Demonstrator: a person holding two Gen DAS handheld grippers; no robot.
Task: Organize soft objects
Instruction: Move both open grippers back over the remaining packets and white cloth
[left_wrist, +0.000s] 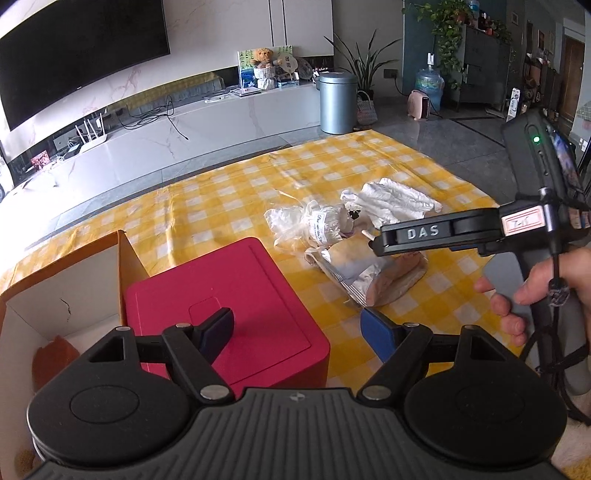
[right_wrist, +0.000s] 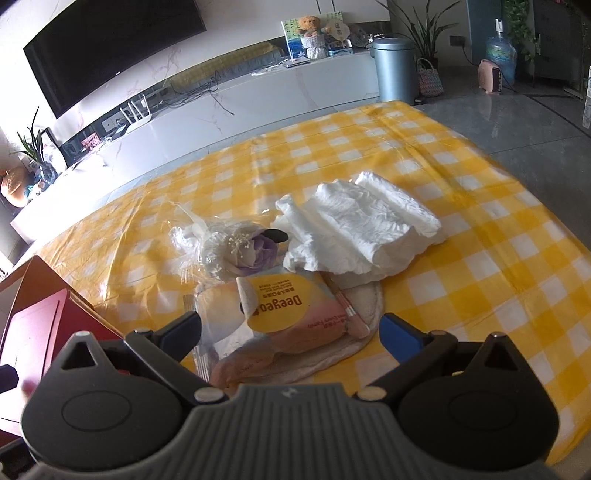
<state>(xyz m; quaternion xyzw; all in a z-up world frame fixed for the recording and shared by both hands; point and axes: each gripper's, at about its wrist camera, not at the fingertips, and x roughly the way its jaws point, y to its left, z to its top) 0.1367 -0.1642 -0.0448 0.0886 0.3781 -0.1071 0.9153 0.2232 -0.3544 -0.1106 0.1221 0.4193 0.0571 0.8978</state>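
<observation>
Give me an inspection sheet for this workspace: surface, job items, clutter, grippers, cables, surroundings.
Surface: yellow-and-white checked cloth, wrinkled, on the floor.
Job's things: pink Deeyeo soft pack lying on a cream round pad; folded white diaper behind it; clear-wrapped purple flower bundle at its left.
Containers: red lidded box shut; open orange cardboard box beside it, something brown and furry inside.
Clutter: nothing seen on the cloth.
Grippers: left gripper open, empty, over the red box edge; right gripper open, straddling the pink pack.
Cables: black strap hanging from the right handle.
Surroundings: grey metal bin, TV bench, plants.
</observation>
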